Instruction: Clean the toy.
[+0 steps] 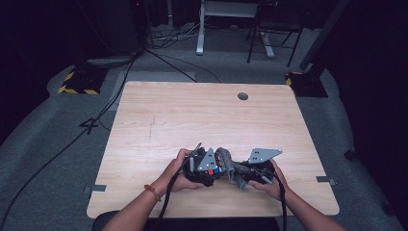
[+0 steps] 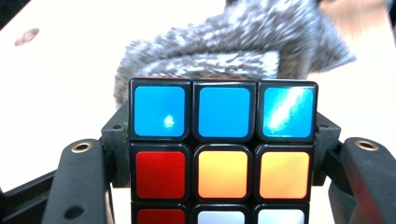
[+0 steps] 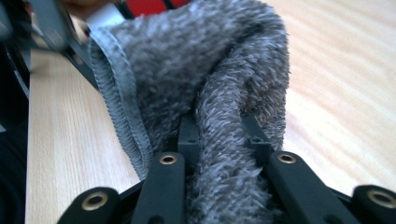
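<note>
A Rubik's cube (image 2: pixel 223 140) with a blue top row, red and orange tiles below, sits clamped between the jaws of my left gripper (image 2: pixel 219 154). In the high view the left gripper (image 1: pixel 208 167) holds the cube (image 1: pixel 215 169) near the table's front edge. A grey fluffy cloth (image 3: pixel 205 79) is pinched between the jaws of my right gripper (image 3: pixel 219 140), and the cloth (image 2: pixel 224 46) lies against the cube's far side. From above, the right gripper (image 1: pixel 250 169) meets the left one, with the cloth (image 1: pixel 232 166) bunched between them.
The wooden table (image 1: pixel 192 115) stretches away beyond the hands, with a round cable hole (image 1: pixel 243 96) near its far edge. Cables and stand legs (image 1: pixel 202 33) lie on the floor behind the table.
</note>
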`<state>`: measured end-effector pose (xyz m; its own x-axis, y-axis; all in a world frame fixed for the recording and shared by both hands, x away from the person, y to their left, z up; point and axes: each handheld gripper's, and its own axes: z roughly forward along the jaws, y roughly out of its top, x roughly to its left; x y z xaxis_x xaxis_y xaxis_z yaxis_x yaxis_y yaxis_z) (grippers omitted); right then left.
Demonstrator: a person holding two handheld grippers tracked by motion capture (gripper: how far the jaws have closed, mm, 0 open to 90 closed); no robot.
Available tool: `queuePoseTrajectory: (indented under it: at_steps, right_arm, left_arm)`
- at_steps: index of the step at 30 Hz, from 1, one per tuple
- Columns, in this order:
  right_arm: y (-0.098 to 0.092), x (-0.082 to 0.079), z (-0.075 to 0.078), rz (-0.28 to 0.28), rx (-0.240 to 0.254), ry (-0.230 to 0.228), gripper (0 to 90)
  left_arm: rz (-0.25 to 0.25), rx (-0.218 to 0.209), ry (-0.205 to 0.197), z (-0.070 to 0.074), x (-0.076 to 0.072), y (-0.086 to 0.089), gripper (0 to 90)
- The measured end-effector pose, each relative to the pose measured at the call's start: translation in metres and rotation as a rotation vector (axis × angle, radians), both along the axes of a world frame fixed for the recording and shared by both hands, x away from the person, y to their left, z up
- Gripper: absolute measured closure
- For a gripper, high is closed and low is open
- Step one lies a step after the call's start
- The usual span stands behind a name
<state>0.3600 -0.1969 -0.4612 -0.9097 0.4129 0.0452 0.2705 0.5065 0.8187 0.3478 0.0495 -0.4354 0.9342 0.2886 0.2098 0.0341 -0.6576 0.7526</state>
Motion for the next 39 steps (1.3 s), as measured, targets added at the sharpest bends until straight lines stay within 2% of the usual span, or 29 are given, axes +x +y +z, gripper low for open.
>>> queuePoseTrajectory:
  at_steps: [1, 3, 4, 6, 9, 10, 13, 17, 21, 24, 27, 28, 31, 34, 37, 39]
  right_arm:
    - [0.000, 0.001, -0.003, 0.000, -0.010, 0.005, 75.1]
    - [-0.002, 0.003, -0.007, 0.005, 0.013, 0.041, 75.1]
    - [-0.002, 0.004, -0.007, 0.008, 0.021, 0.054, 75.1]
    - [-0.001, 0.003, -0.006, 0.041, 0.073, 0.074, 75.0]
    - [0.000, 0.000, -0.002, 0.045, 0.093, 0.062, 75.2]
    - [-0.001, 0.000, -0.002, 0.047, 0.109, 0.070, 75.3]
    - [-0.005, -0.001, 0.003, 0.049, 0.158, 0.074, 75.3]
    - [-0.007, -0.005, 0.011, 0.052, 0.187, 0.046, 75.3]
    - [-0.007, -0.007, 0.015, 0.042, 0.188, 0.014, 75.3]
    - [-0.003, -0.007, 0.015, 0.034, 0.144, -0.012, 75.3]
    - [0.001, -0.003, 0.006, 0.034, 0.089, 0.025, 75.3]
    - [0.003, -0.002, -0.001, 0.040, 0.052, 0.046, 75.3]
    - [0.006, 0.001, -0.010, 0.044, 0.014, 0.076, 75.3]
    - [0.004, 0.000, -0.003, 0.035, 0.039, 0.040, 75.3]
    - [-0.002, -0.004, 0.012, 0.029, 0.121, 0.001, 75.4]
    - [-0.005, -0.008, 0.020, 0.030, 0.146, -0.033, 75.4]
  left_arm:
    - [-0.005, -0.021, 0.004, 0.002, -0.001, 0.001, 33.3]
    - [-0.017, -0.053, 0.003, 0.004, -0.002, 0.003, 33.2]
    - [-0.022, -0.053, -0.003, 0.005, -0.002, 0.002, 33.3]
    - [-0.025, -0.041, -0.003, 0.003, -0.003, 0.000, 33.1]
    - [-0.026, -0.053, 0.013, 0.002, -0.001, 0.001, 32.9]
    - [-0.028, -0.056, 0.019, 0.001, 0.000, 0.002, 32.7]
    - [-0.024, -0.033, 0.010, -0.001, -0.001, 0.001, 32.5]
    - [-0.028, -0.016, 0.005, -0.005, -0.003, -0.001, 32.8]
    - [-0.025, -0.015, 0.004, -0.004, -0.003, -0.003, 33.1]
    - [-0.021, -0.035, -0.004, -0.001, -0.004, -0.001, 33.2]
    - [-0.019, -0.073, -0.007, 0.004, -0.004, 0.002, 33.3]
    - [-0.023, -0.080, -0.010, 0.006, -0.004, 0.004, 33.3]
    - [-0.028, -0.109, 0.000, 0.009, -0.004, 0.006, 33.3]
    - [-0.033, -0.094, 0.004, 0.006, -0.005, 0.004, 33.2]
    - [-0.040, -0.063, 0.009, 0.000, -0.006, -0.001, 33.2]
    - [-0.046, -0.056, 0.007, 0.000, -0.006, -0.003, 33.2]
